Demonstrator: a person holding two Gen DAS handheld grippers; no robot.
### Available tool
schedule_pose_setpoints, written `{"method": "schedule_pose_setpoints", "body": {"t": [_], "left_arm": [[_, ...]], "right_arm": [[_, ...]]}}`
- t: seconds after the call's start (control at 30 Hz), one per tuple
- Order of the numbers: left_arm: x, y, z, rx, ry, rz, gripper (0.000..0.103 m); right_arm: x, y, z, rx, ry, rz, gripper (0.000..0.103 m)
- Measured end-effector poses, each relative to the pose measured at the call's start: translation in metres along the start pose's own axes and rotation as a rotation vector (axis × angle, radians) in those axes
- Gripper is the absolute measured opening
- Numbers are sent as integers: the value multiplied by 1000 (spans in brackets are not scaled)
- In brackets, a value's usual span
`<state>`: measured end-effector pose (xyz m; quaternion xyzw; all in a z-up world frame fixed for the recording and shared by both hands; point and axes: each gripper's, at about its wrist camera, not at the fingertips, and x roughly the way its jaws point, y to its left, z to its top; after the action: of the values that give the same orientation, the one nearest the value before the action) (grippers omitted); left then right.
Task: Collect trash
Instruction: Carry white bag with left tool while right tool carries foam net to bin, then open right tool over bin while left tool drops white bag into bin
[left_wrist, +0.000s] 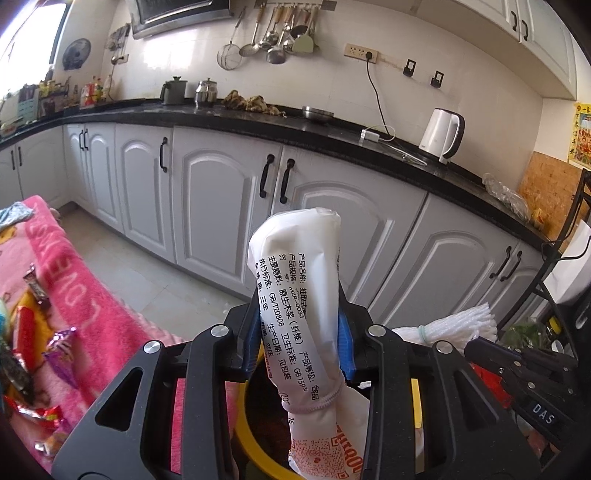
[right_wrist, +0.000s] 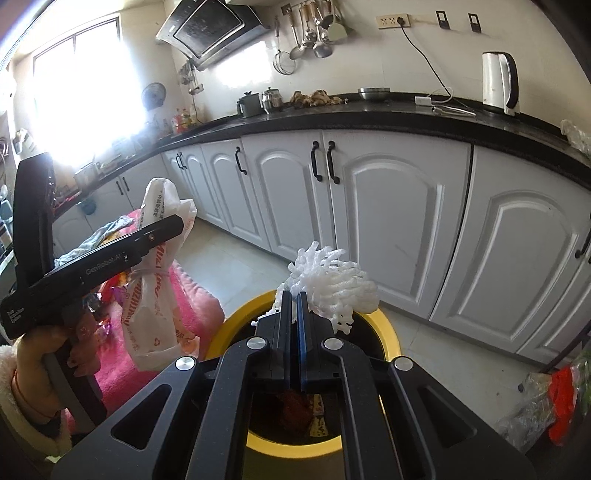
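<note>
Releasing over the yellow-rimmed bin (right_wrist: 388, 332): left gripper (left_wrist: 301, 328) clamps a white printed wrapper (left_wrist: 295, 280); right gripper (right_wrist: 292, 314), jaws together, pinches white foam netting (right_wrist: 332, 288). Advice: centre each above the opening before letting go. Left: pink blanket (left_wrist: 92, 295) with wrappers. Beyond: white cabinets (right_wrist: 388, 206), black countertop (left_wrist: 258, 123).

Both wrist cams look forward and down along their own fingers, close over the yellow-rimmed bin (left_wrist: 255, 439) and facing the white cabinets (left_wrist: 218, 206) under the black counter (left_wrist: 258, 118). Left cam sits left of the bin, next to the pink cloth (left_wrist: 85, 295). Right cam sits right of it and catches the left gripper (right_wrist: 162, 229). Shared: bin, cabinets, counter, kettle (right_wrist: 500, 83), hanging utensils (left_wrist: 273, 37).
</note>
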<state>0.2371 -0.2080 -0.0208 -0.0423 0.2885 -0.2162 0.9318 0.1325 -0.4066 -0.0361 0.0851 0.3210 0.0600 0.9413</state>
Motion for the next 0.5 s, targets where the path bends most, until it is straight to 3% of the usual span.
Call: {"method": "schedule_pose_setpoints", "body": {"t": [0.13,0.2,0.33,0.5], "left_arm": [[9,1,-2,-12,17,-9,29],[12,4,-2,-21,29,-15,39],[14,8,-5,-34,41,-14,54],[10,15,-6,-56,51,-5,63]], "right_arm": [[5,-1,-1,3,11,-10,4],[7,-3,-2,16,14,-19,7],[10,-8,-1,36,17,-31,25],[8,-6,0,35,10,-31,33]]}}
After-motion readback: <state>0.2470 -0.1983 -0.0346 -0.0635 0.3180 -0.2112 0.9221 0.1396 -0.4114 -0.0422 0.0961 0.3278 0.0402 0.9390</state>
